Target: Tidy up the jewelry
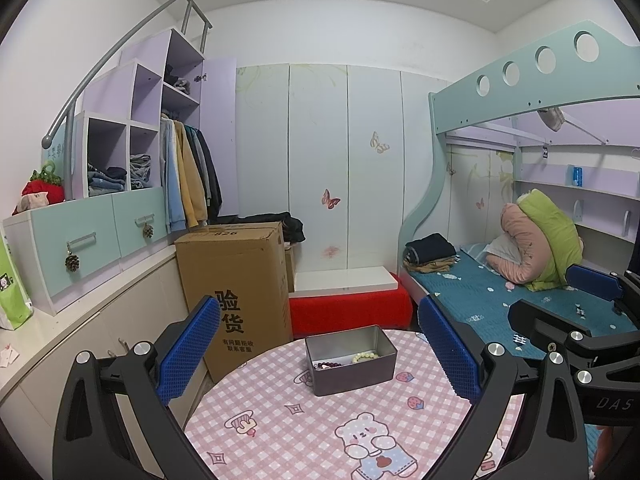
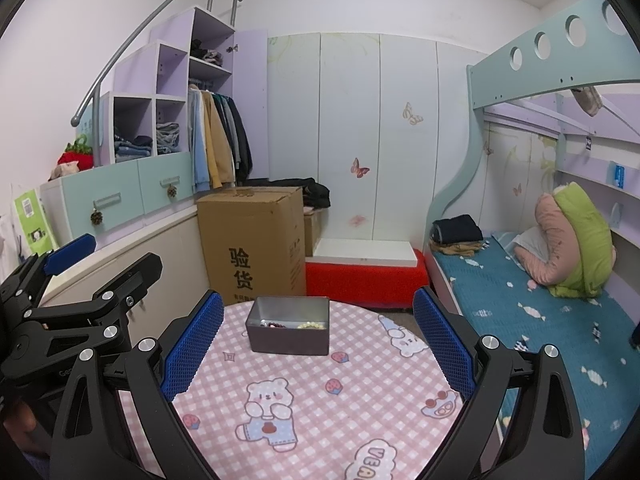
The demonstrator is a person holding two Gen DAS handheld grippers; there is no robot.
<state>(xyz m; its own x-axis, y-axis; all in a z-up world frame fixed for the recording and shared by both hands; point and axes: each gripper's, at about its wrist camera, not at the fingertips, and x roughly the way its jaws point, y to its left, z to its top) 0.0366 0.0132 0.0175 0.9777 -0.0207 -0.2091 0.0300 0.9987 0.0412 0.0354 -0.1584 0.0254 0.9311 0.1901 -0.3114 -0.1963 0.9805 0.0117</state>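
Grey tin (image 1: pixel 352 360) on table (image 1: pixel 320 432) holding pale bracelet (image 1: pixel 365 357) and dark beads (image 1: pixel 328 365) (half hidden), cardboard box (image 1: pixel 236 280) behind, left tongs (image 1: pixel 320 348) and right tongs (image 2: pixel 318 340) wide open, empty.

The tin (image 1: pixel 351 360) looks like dull grey metal, matt outside with a soft sheen on its inner walls. In it lie a bracelet of pale, glossy beads (image 1: pixel 365 357) and a strand of dark red beads (image 1: pixel 329 365) with a slight shine. The tabletop (image 1: pixel 320 432) wears a smooth pink checked covering, printed, faintly glossy like plastic sheet. Each tool, left (image 1: pixel 320 352) and right (image 2: pixel 318 346), has matt black plastic arms, bright metal bolt heads, and blue fingers (image 2: pixel 192 348) with a rough, bumpy rubbery face. The carton (image 2: pixel 252 240) is plain matt cardboard.
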